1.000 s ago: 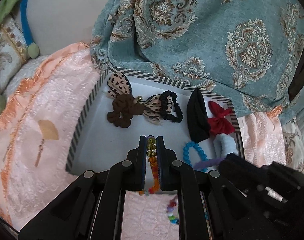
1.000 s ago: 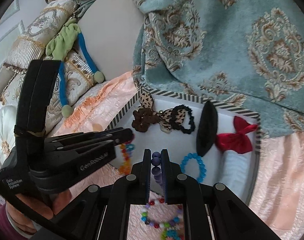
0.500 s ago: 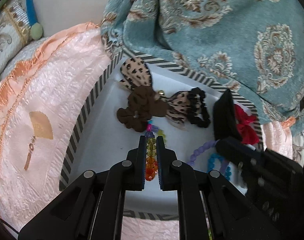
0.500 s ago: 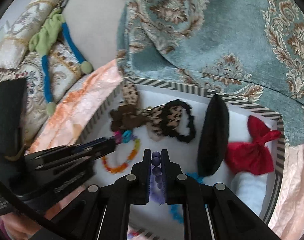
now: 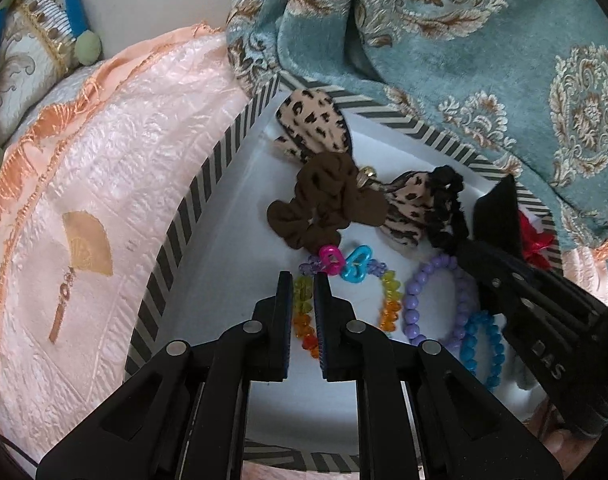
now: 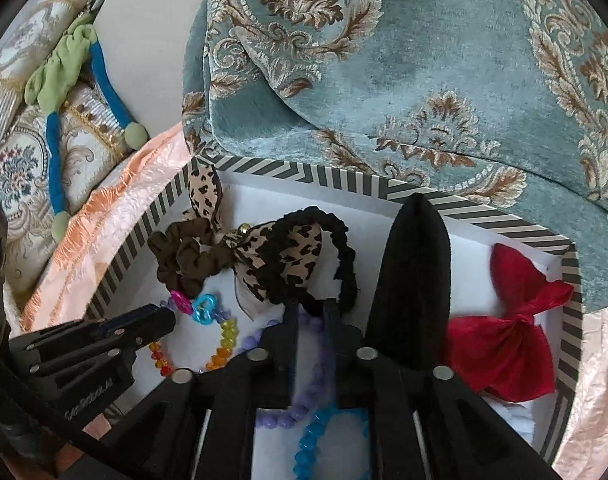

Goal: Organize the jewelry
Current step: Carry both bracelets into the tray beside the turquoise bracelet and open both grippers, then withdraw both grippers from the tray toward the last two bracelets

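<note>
Rainbow bracelet [image 5: 387,296] and purple bracelet [image 5: 431,300] are already laid inside the striped box [image 5: 176,240], being let go as left gripper [image 5: 302,292] and right gripper [image 6: 309,316] jaws open; nothing's seen left outside it.

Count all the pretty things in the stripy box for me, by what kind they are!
Bead bracelets: 3 (rainbow bead bracelet with pink and blue hearts, purple round-bead bracelet, blue bead bracelet)
Scrunchies: 2 (brown fabric scrunchie, black ruffled scrunchie)
Bows: 2 (leopard-print fabric bow, red satin bow)
Black pointed fabric piece: 1
Total: 8
</note>
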A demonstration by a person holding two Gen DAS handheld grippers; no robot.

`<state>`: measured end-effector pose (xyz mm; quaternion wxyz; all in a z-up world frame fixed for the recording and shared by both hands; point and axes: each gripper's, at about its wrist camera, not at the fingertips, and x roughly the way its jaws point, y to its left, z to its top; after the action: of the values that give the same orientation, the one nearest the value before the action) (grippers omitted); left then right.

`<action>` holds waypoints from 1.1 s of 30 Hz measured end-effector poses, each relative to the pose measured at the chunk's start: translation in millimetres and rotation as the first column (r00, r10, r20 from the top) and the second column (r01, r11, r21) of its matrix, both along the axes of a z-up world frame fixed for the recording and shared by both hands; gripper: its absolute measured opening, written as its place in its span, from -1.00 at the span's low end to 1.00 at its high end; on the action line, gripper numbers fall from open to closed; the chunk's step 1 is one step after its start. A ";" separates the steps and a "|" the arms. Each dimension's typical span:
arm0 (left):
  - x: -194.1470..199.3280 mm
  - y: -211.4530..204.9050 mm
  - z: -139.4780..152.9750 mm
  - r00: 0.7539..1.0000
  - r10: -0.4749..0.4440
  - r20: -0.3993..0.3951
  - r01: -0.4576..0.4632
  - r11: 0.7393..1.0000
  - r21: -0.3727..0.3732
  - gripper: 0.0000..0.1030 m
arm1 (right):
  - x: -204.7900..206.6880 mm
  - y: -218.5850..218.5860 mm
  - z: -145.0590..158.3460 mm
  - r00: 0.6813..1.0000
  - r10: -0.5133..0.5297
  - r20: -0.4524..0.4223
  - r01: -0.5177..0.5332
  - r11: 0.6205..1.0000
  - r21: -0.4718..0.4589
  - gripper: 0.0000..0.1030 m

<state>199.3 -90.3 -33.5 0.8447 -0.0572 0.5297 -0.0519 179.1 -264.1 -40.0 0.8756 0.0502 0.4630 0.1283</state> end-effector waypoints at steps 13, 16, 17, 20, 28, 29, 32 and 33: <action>-12.7 0.5 4.0 0.999 0.026 0.030 -0.026 1.000 0.016 -0.30 | -44.4 -16.8 13.9 0.999 -0.035 0.030 0.035 0.999 0.014 -0.19; -19.6 2.2 9.2 0.998 0.033 0.051 -0.035 0.999 0.022 -0.30 | -54.9 -18.9 17.5 0.998 -0.044 0.037 0.044 0.999 0.010 -0.19; -22.6 2.6 11.7 0.998 0.036 0.059 -0.037 0.999 0.023 -0.30 | -58.3 -19.1 18.0 0.998 -0.046 0.036 0.045 0.999 0.006 -0.19; -30.8 2.5 18.3 0.996 0.035 0.080 -0.037 0.999 0.031 -0.30 | -69.3 -18.7 20.0 0.998 -0.048 0.037 0.048 0.999 -0.007 -0.19; -67.8 -3.8 43.4 0.986 0.005 0.166 -0.016 0.997 0.070 -0.30 | -108.2 -23.6 31.2 0.995 -0.086 0.049 0.087 0.996 -0.004 -0.17; -73.2 -3.8 46.7 0.984 0.003 0.177 -0.017 0.997 0.075 -0.30 | -112.7 -23.9 32.4 0.995 -0.087 0.051 0.088 0.996 -0.007 -0.17; -91.1 -1.3 52.0 0.980 0.006 0.198 -0.022 0.997 0.079 -0.29 | -128.5 -26.3 36.0 0.994 -0.093 0.052 0.094 0.996 -0.007 -0.16; -95.9 -1.1 52.3 0.980 0.005 0.199 -0.021 0.996 0.082 -0.28 | -133.8 -27.0 36.9 0.994 -0.095 0.052 0.095 0.995 -0.007 -0.16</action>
<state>103.4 -91.3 18.8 0.8953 -0.0196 0.4440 -0.0296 45.4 -291.1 -3.1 0.8926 0.0646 0.4379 0.0856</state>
